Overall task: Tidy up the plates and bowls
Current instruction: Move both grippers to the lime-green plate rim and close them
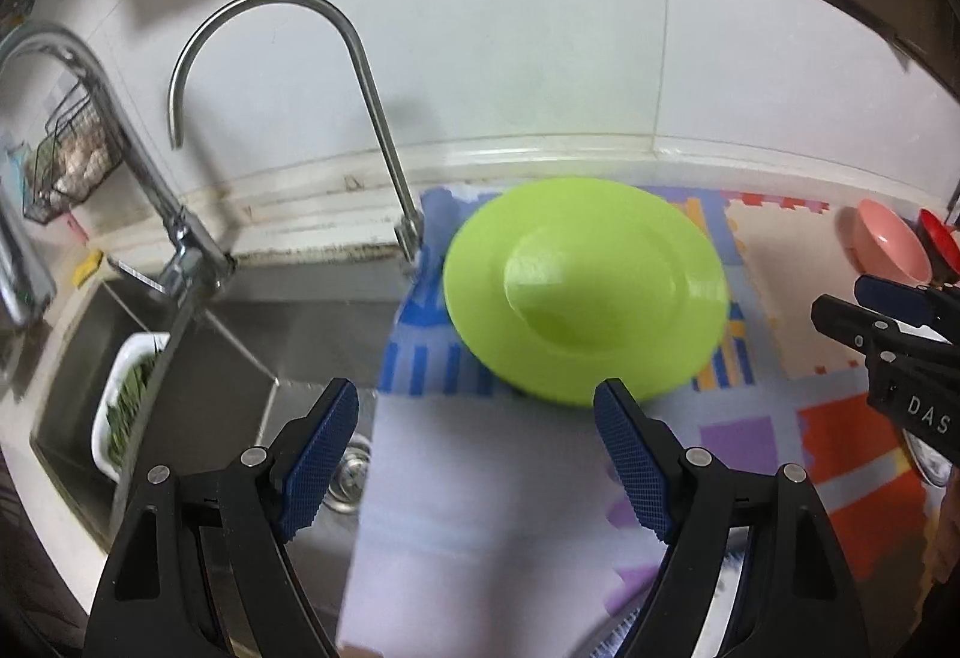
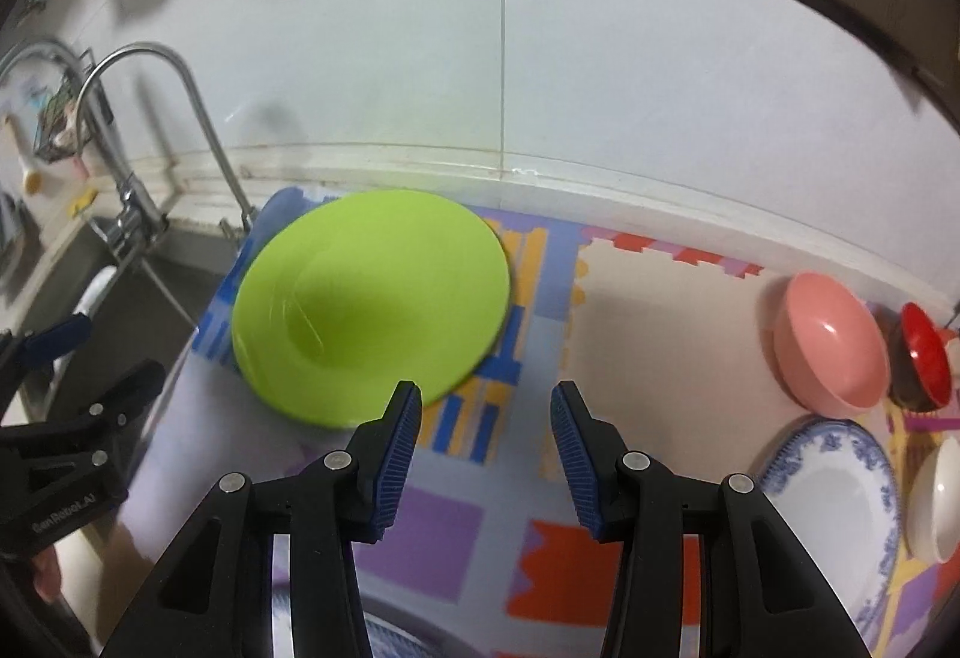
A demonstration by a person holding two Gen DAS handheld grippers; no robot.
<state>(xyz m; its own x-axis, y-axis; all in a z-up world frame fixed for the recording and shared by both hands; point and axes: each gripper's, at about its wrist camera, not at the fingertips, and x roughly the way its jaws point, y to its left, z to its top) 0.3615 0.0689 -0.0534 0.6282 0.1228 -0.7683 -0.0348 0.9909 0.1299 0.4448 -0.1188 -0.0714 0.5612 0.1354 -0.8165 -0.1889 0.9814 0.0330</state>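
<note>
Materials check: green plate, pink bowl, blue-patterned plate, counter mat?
Green plate: probably plastic or melamine; uniform colour, soft sheen.
Pink bowl: likely the same; solid colour, small glossy highlight.
Blue-patterned plate: looks like glazed ceramic, white with a blue printed rim; melamine not excluded.
Counter mat: seemingly foam tiles; matte, jigsaw-edged seams.

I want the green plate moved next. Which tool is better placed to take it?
Probably the left tool: the green plate has its near rim right by that tool's open fingers. The right tool, also open, points past the plate's side at the mat.
</note>
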